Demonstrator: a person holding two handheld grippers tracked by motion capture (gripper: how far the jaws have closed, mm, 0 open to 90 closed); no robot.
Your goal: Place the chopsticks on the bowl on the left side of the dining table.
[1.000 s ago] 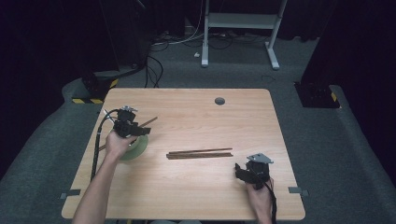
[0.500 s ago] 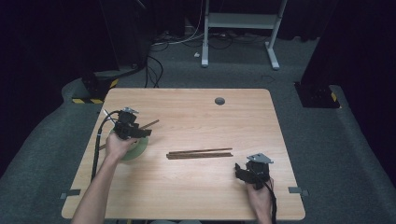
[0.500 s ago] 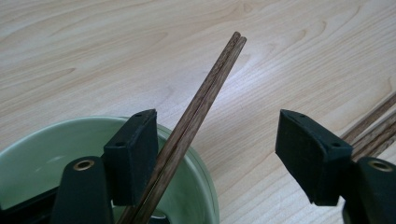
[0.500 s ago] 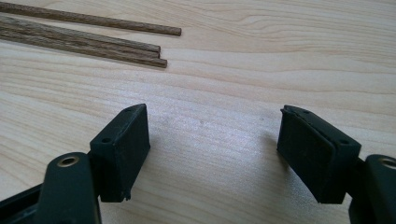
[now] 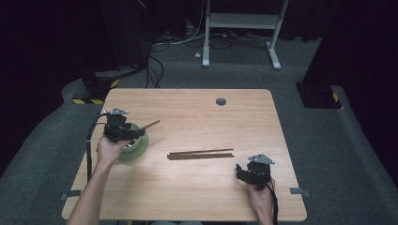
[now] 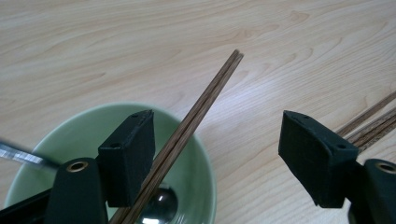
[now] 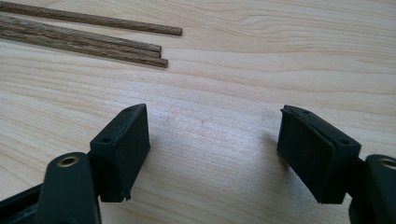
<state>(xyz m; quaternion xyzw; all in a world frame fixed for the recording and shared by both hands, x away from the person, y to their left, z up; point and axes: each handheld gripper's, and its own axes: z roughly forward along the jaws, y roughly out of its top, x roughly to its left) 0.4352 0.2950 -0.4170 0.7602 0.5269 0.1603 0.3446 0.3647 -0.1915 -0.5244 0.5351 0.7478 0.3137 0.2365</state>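
The left gripper [image 5: 126,132] stands over the green bowl [image 5: 139,147], hiding most of it in the high view; its jaws are spread wide, and a pair of chopsticks [image 6: 196,116] leans out of the bowl against one jaw, lower ends cut off beside a partly seen metal spoon [image 6: 161,201]. Compared with a second ago, this gripper sits further over the bowl. To the right of the bowl lie loose chopsticks [image 5: 201,154], and beyond them the right gripper [image 5: 247,174], jaws apart, is unmoved.

Lab: black curtains [image 5: 56,37], floor cables [image 5: 155,65], lone test table [image 5: 197,112].
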